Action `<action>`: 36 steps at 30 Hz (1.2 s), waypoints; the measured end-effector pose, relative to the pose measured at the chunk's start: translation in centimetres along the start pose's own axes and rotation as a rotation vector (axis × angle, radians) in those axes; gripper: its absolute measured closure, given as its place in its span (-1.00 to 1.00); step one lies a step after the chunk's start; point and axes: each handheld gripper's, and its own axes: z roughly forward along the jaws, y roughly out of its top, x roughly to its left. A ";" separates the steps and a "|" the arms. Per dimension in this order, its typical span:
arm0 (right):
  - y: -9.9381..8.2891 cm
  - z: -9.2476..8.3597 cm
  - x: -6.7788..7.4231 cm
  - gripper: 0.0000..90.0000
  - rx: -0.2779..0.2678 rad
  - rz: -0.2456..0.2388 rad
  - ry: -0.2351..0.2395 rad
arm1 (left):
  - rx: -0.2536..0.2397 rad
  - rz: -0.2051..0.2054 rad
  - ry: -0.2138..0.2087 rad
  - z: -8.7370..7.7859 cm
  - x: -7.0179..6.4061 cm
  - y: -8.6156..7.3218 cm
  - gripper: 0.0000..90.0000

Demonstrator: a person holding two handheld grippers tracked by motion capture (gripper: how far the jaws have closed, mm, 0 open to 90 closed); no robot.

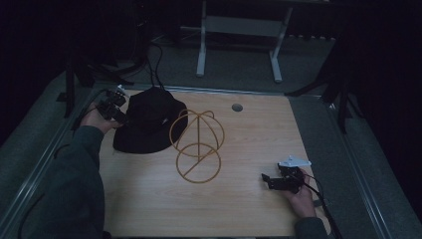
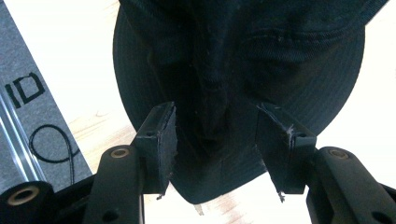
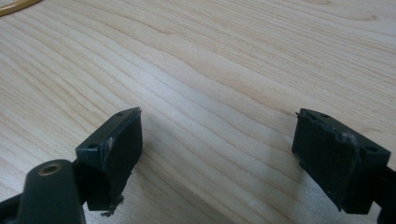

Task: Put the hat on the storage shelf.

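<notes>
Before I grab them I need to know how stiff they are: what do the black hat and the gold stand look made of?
The black hat looks like soft matte woven cloth: stitched rows on the brim, a limp fold in the crown. The gold stand looks like thin rigid wire, probably metal, bent into loops; its finish is hard to judge.

Your high view is very dark (the far room is black), while both gripper views look bright and sharp.

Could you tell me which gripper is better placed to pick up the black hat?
Left. The left gripper has its open jaws astride the black hat's brim; the right gripper rests apart, over bare table.
</notes>
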 end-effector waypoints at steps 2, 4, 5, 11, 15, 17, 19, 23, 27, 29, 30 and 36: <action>0.0 0.0 0.0 -0.64 0.000 0.000 0.000 | 0.003 -0.002 0.002 0.2 0.1 0.2 0.08; 0.0 0.0 0.0 -0.64 0.000 0.000 0.000 | 0.007 -0.005 0.001 0.3 0.1 0.3 0.08; 0.0 0.0 0.0 -0.64 0.000 0.000 0.000 | 0.012 -0.007 0.003 0.4 0.1 0.4 0.08; 0.0 0.0 0.0 -0.64 0.000 0.000 0.000 | 0.026 -0.003 0.010 0.7 0.4 0.9 0.08; 0.0 0.0 0.0 -0.64 0.000 0.000 0.000 | 0.032 0.000 0.013 0.8 0.5 1.3 0.07; 0.0 0.0 0.0 -0.64 0.000 0.000 0.000 | 0.039 -0.004 0.013 0.9 0.7 1.7 0.07; 0.0 0.0 0.0 -0.64 0.000 0.000 0.000 | 0.049 -0.004 0.015 1.1 0.9 1.9 0.07; 0.0 0.0 0.0 -0.64 0.000 0.000 0.000 | 0.064 0.005 0.021 1.5 0.9 2.3 0.07; 0.0 0.0 0.0 -0.64 0.000 0.000 0.000 | 0.072 0.017 0.028 1.8 0.8 2.7 0.06; 0.0 0.0 0.0 -0.64 0.000 0.000 0.000 | 0.076 0.022 0.031 1.9 0.8 2.9 0.06; 0.0 0.0 0.0 -0.64 0.000 0.000 0.000 | 0.075 0.019 0.031 2.0 0.8 2.9 0.06; 0.0 0.0 0.0 -0.64 0.000 0.000 0.000 | 0.067 0.017 0.025 2.3 0.9 3.1 0.05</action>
